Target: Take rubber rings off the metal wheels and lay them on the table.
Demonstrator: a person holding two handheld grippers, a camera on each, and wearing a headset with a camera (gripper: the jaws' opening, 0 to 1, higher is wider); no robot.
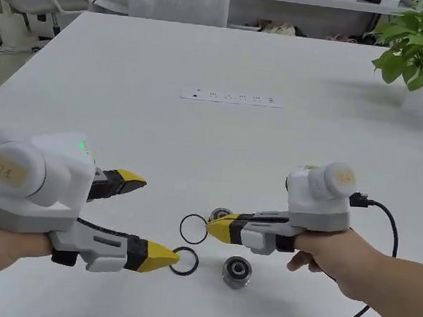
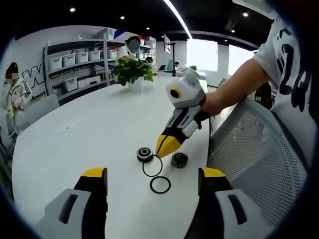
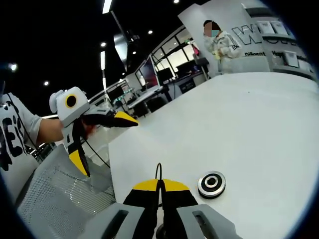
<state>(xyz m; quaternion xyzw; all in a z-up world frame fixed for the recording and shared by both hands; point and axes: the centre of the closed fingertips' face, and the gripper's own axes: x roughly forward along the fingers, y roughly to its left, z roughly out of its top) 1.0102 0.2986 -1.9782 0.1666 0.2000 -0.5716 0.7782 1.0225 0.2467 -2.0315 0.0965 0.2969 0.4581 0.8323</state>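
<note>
Currently, the right hand-held gripper (image 1: 220,228) is closed on a thin black rubber ring (image 1: 193,229).
Its counterpart, the left hand-held gripper (image 1: 143,216), stands wide open and empty; a second black rubber ring (image 1: 185,261) lies flat on the white bench (image 1: 198,143), near a small round metal wheel (image 1: 236,271).

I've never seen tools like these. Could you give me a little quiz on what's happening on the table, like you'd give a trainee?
1. How many rubber rings are off the metal wheels?
2. True or false: the left gripper has its jaws shut.
3. What does the right gripper pinch? A) a metal wheel B) a rubber ring C) nothing

Key:
1. Two: one lies on the table, and the other is held in the right gripper.
2. False: they stand wide open.
3. B
</note>
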